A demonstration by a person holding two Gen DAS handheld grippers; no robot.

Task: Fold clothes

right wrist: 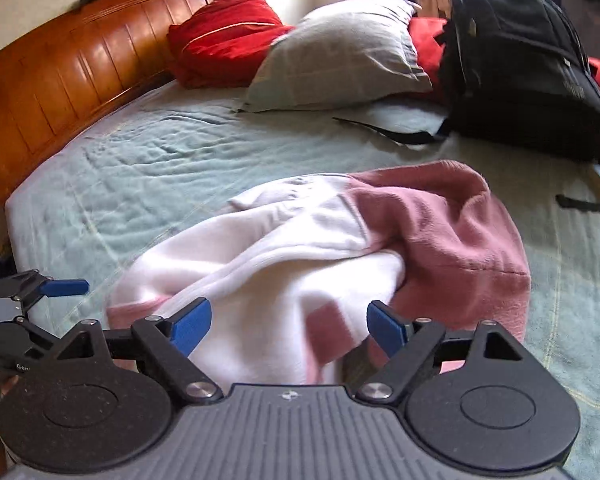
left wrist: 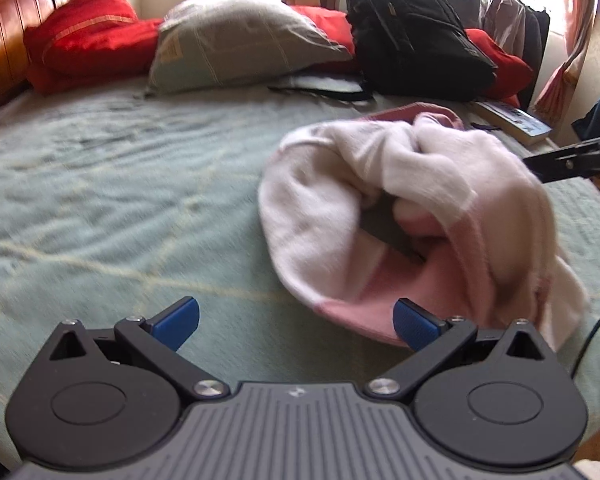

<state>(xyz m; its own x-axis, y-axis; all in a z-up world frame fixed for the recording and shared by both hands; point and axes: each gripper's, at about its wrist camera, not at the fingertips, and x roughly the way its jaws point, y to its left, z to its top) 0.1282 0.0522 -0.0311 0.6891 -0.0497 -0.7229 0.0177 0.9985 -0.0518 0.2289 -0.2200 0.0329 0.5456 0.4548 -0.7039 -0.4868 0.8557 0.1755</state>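
Pink-and-white fleece garment (right wrist: 340,248) lies in a crumpled heap on the pale green bedspread (left wrist: 100,184), no neat fold visible, so folding looks unfinished. Left tongs (left wrist: 296,322) & right tongs (right wrist: 289,326) both spread wide, gripping nothing, just by its near edge.

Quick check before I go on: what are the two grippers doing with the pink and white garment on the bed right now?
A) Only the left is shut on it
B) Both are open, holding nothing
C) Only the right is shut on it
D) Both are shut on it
B: the left gripper and the right gripper both show jaws spread wide, with the garment lying crumpled on the bed ahead of them, ungripped.
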